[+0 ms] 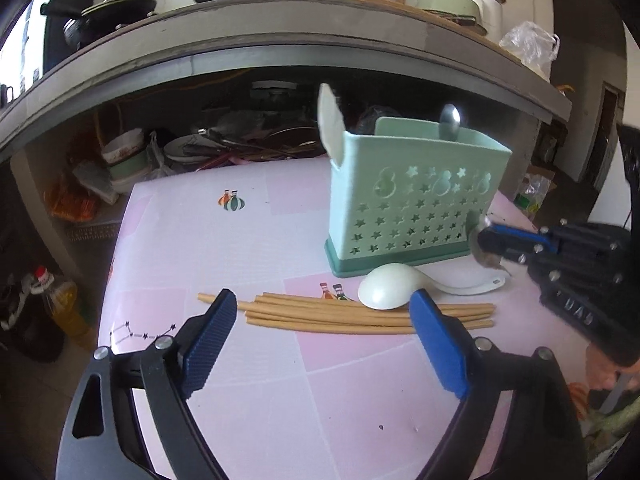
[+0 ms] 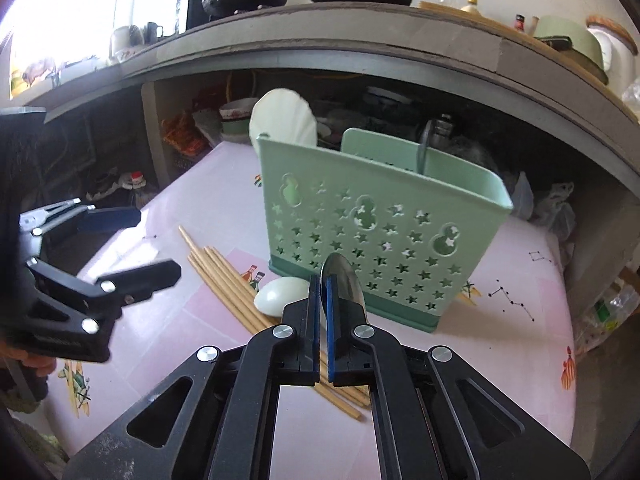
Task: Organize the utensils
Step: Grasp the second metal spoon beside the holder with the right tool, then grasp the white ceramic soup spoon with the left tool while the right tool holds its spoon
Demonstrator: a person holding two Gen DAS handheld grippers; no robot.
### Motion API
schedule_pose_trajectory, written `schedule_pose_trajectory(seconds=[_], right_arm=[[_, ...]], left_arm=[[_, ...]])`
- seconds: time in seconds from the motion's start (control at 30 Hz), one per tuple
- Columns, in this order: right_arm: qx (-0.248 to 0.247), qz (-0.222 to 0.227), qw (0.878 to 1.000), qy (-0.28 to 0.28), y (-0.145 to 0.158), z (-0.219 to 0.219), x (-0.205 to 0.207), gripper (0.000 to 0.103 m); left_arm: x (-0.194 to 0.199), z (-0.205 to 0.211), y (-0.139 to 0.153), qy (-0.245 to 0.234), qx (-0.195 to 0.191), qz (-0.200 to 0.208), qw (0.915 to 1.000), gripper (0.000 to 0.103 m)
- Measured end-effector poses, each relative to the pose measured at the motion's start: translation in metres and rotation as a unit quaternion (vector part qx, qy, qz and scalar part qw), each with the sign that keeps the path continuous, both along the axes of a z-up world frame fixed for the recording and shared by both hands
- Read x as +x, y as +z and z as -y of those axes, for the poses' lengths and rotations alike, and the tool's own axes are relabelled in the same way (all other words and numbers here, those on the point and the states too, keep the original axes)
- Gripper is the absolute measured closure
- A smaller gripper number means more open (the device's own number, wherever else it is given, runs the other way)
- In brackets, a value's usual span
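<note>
A mint-green utensil holder (image 1: pixel 412 200) (image 2: pixel 372 232) stands on the pink table, with a white ladle-spoon (image 1: pixel 330 120) (image 2: pixel 280 116) and a metal spoon (image 1: pixel 450 122) (image 2: pixel 424 148) upright in it. Several wooden chopsticks (image 1: pixel 340 316) (image 2: pixel 224 276) lie in front of it, beside a white soup spoon (image 1: pixel 384 286) (image 2: pixel 274 298) lying bowl down. My left gripper (image 1: pixel 322 308) (image 2: pixel 140 244) hovers open over the chopsticks, nothing between its fingers. My right gripper (image 2: pixel 323 280) (image 1: pixel 486 236) is shut on a second metal spoon (image 2: pixel 344 284) (image 1: pixel 486 262), held just in front of the holder's lower right corner.
The pink tablecloth (image 1: pixel 240 240) reaches under a grey counter (image 1: pixel 280 28) loaded with pots and bottles. Bowls and clutter (image 1: pixel 128 156) fill the space beneath it, behind the table. An oil bottle (image 1: pixel 60 300) stands on the floor at left, plastic bags (image 2: pixel 560 208) at right.
</note>
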State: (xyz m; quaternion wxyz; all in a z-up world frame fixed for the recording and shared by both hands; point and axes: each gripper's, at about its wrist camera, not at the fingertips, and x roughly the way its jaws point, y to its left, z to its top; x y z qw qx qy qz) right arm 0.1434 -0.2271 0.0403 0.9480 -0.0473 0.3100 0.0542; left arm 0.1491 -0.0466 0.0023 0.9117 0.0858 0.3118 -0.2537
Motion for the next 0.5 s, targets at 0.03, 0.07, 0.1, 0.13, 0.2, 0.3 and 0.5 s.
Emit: schedule_pose_trajectory(seconds=[0.03, 0.07, 0.1, 0.13, 0.2, 0.3, 0.5], right_arm=[[0.016, 0.003, 1.0, -0.008, 0.004, 0.007, -0.002, 0.102], [0.03, 0.004, 0.999, -0.014, 0.007, 0.014, -0.003, 0.102], [0.044, 0.006, 0.999, -0.022, 0.01, 0.022, -0.005, 0.102], [0.056, 0.007, 0.998, -0.029, 0.013, 0.029, -0.006, 0.102], [0.079, 0.009, 0.996, -0.042, 0.015, 0.043, -0.01, 0.102], [0.1, 0.011, 0.993, -0.055, 0.017, 0.056, -0.012, 0.102], [0.121, 0.02, 0.99, -0.064, 0.016, 0.066, -0.018, 0.102]], left_arm=[[0.0, 0.008, -0.001, -0.011, 0.013, 0.006, 0.9998, 0.023], [0.001, 0.015, -0.003, -0.022, 0.024, 0.009, 0.9994, 0.027], [0.003, 0.023, -0.004, -0.036, 0.036, 0.009, 0.9987, 0.028], [0.003, 0.03, -0.007, -0.049, 0.048, 0.01, 0.9976, 0.032], [0.003, 0.046, -0.012, -0.075, 0.079, 0.021, 0.9938, 0.036], [0.002, 0.069, -0.024, -0.108, 0.137, 0.038, 0.9839, 0.04], [0.002, 0.098, -0.047, -0.138, 0.217, 0.059, 0.9645, 0.054]])
